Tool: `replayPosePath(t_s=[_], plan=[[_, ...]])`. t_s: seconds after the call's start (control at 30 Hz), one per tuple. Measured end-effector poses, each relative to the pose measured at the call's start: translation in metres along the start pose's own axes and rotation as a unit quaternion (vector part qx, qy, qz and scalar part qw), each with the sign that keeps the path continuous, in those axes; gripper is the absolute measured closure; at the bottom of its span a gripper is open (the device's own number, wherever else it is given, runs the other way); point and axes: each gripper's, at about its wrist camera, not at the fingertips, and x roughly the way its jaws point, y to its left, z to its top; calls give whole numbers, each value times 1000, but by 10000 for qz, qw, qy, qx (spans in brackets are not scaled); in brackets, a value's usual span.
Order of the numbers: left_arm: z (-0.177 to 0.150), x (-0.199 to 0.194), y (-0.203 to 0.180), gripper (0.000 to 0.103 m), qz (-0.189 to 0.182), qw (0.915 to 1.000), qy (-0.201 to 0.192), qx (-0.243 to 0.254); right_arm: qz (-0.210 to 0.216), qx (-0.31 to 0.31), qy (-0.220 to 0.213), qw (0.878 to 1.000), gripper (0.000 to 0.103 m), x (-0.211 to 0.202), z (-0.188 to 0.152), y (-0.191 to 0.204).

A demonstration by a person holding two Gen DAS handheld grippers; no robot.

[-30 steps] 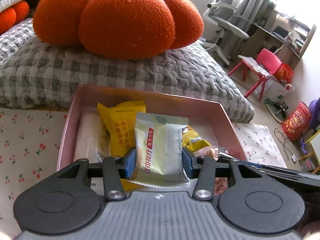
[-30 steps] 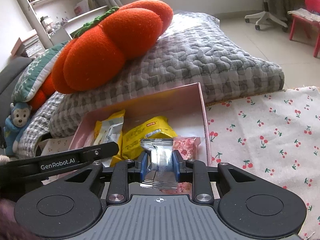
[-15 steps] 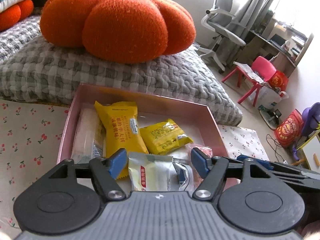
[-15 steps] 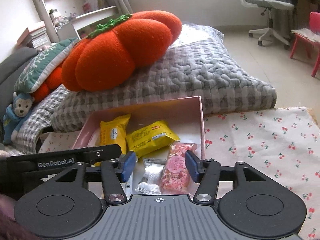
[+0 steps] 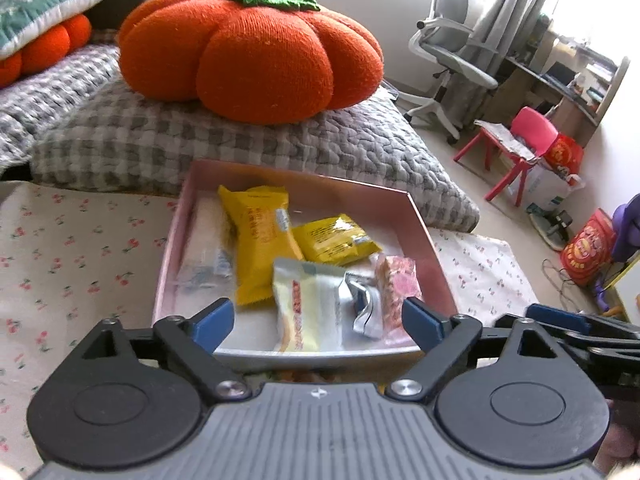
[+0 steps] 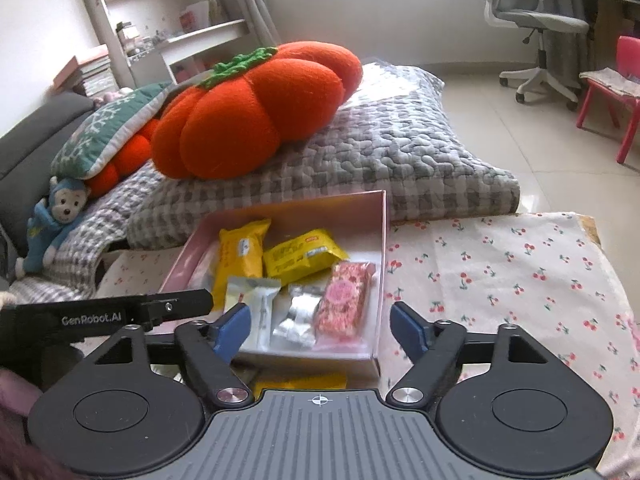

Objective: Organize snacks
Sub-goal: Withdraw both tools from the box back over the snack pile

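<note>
Now both grippers are hovering over the near edge of the pink box (image 5: 420, 224), their jaws spreading apart with nothing between them. The left gripper (image 5: 318, 320) and right gripper (image 6: 320, 326) are facing the snacks lying inside: white packet (image 5: 308, 304), silver packet (image 6: 300, 312), pink bar (image 6: 346, 294), two yellow packets.

We're riding both wrists, looking forward and down along each gripper, close over the pink box (image 5: 420, 220). Left view faces the office chair (image 5: 452, 60); right view probably angles toward the bookshelf (image 6: 160, 12). Both share the box and the pumpkin cushion (image 6: 248, 112).
</note>
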Motion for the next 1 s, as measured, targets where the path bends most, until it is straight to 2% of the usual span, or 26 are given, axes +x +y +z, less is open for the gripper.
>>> replayPosePath(t_s=[0.2,0.33,0.8,1.0], plan=[[-12,-22,-1,0,252,9996,-129,32,58,-310,-56,9995,13,-26,-16,5],[-25,-32,-3,0,384,9992,-89,68,-14,-486,-87,9988,6,-39,-29,10],[-69,-47,-5,0,389,9990,214,51,-112,-692,46,9975,3,-54,-67,19],[-92,-49,-4,0,426,9990,123,-25,-84,-567,15,9984,1,-58,-83,12]])
